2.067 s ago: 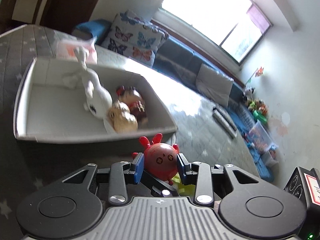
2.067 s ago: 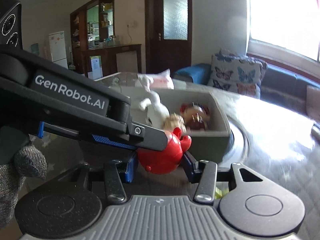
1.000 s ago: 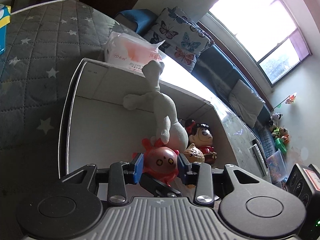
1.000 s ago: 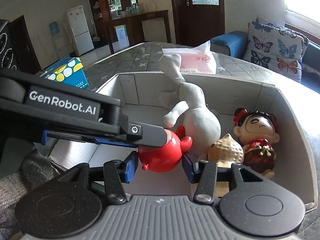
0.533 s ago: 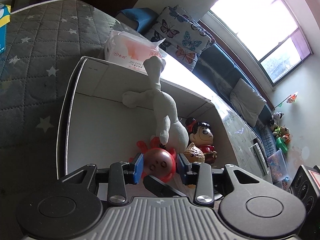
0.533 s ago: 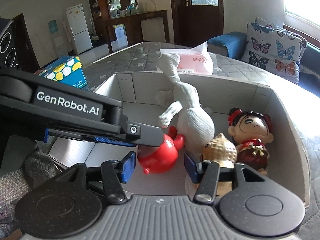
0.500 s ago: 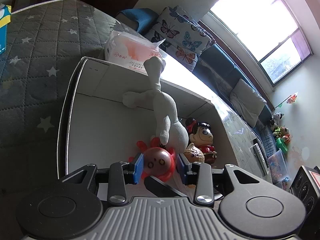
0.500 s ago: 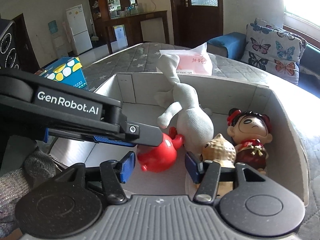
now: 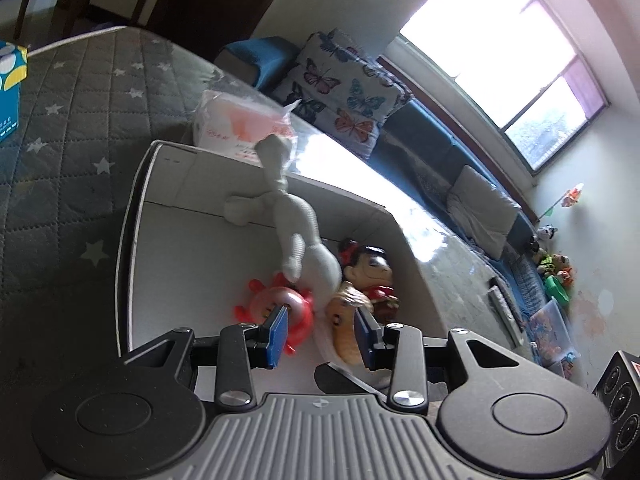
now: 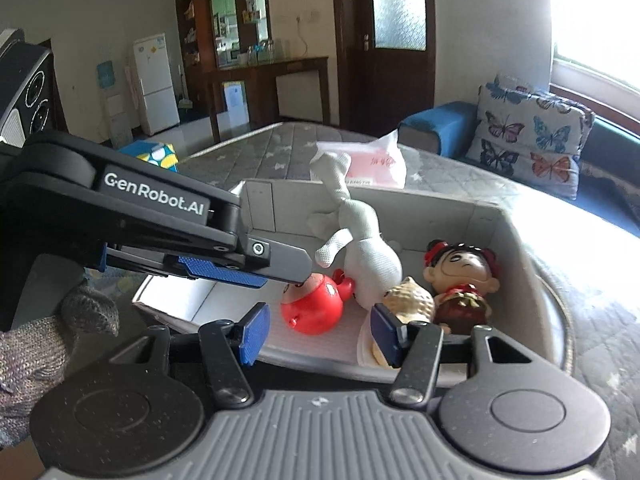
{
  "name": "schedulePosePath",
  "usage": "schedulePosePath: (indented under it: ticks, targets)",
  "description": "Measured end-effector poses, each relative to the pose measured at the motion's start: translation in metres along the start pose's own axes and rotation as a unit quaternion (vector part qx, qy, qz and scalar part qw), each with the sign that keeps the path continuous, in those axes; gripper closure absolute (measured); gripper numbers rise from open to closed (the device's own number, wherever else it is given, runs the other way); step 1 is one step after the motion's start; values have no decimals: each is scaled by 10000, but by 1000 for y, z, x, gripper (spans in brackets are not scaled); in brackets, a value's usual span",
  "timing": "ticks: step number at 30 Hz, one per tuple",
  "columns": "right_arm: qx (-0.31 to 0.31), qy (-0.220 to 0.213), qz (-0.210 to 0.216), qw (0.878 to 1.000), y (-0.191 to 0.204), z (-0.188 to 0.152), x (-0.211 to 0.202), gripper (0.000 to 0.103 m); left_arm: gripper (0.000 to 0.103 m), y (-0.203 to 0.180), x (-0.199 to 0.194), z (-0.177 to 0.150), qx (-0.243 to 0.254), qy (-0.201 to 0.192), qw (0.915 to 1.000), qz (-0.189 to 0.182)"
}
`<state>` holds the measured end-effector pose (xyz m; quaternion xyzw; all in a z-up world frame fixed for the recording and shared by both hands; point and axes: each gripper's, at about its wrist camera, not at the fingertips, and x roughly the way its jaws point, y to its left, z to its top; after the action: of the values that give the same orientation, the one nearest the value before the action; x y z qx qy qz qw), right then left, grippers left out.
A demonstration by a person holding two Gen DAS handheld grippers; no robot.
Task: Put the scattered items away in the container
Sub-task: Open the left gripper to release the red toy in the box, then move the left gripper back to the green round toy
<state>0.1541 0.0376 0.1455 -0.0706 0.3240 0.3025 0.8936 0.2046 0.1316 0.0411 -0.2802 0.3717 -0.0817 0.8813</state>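
Note:
The red round toy [image 9: 280,306] [image 10: 314,306] lies free on the floor of the grey box [image 9: 132,220] [image 10: 508,232], against the white plush [image 9: 304,232] [image 10: 368,248]. A tan figure [image 9: 346,312] [image 10: 412,300] and a black-haired doll [image 9: 370,268] [image 10: 464,272] lie to its right. My right gripper [image 10: 320,334] hangs open just short of the red toy, with its pads clear of it. My left gripper [image 9: 322,334] is open too, and the red toy sits beyond its left pad. One of its fingers [image 10: 288,264] reaches over the toy from the left.
A pink tissue pack [image 9: 236,128] [image 10: 376,164] lies behind the box on the grey star-quilted surface. A blue carton [image 9: 8,92] [image 10: 154,154] stands at the far left. A gloved hand [image 10: 40,344] holds the left gripper. A sofa with butterfly cushions runs along the window.
The right gripper's jaws have spread and let go of the red toy, which now rests on the box floor. Both grippers have drawn back and up from it.

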Motion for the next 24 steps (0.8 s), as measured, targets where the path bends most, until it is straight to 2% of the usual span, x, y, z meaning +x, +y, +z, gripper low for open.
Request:
schedulePosePath:
  ticks: [4, 7, 13, 24]
  targets:
    - [21, -198, -93, 9998, 1, -8, -28, 45, 64, -14, -12, -13, 116, -24, 9999, -103]
    - [6, -296, -206, 9993, 2, -18, -47, 39, 64, -25, -19, -26, 195, 15, 9996, -186]
    - [130, -419, -388, 9983, 0, -42, -79, 39, 64, -43, -27, -51, 338, 117, 9988, -326]
    - [493, -404, -889, 9940, -14, -101, -118, 37, 64, -61, -13, -97, 462, 589, 9959, -503]
